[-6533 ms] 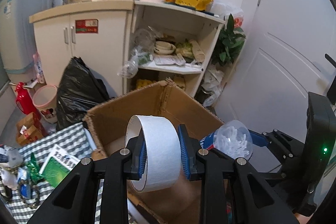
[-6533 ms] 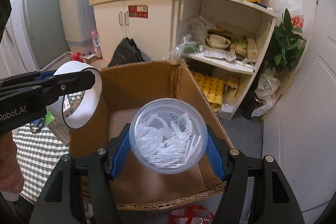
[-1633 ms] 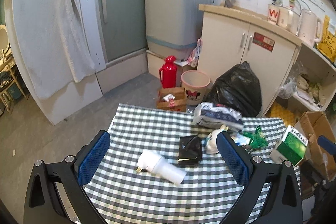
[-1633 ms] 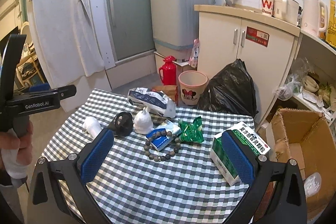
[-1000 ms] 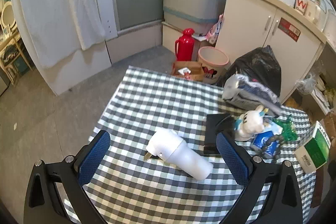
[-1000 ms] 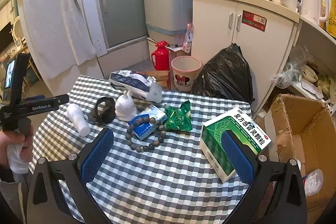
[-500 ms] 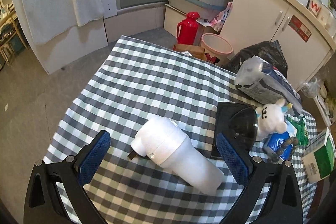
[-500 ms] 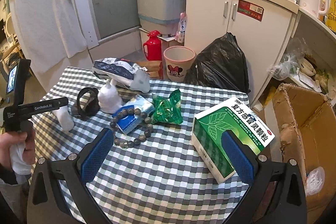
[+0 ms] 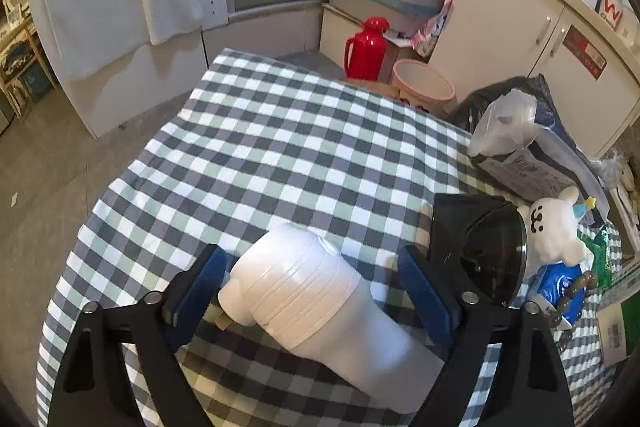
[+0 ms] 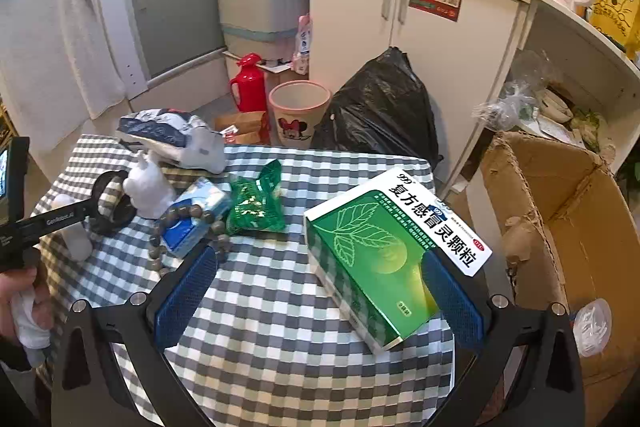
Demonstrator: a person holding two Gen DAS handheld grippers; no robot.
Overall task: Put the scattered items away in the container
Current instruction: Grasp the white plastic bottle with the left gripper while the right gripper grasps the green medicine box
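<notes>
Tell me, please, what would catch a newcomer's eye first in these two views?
Probably the white plug-in appliance lying on the checked tablecloth, framed by the open left gripper. Next, the green medicine box at the table's right edge, in front of the open right gripper, with the cardboard box standing just beyond it.

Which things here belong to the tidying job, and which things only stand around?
Job: white plug device, green box, bead bracelet, green packet, cardboard box.

Around: red thermos, black bag, pink bin.
</notes>
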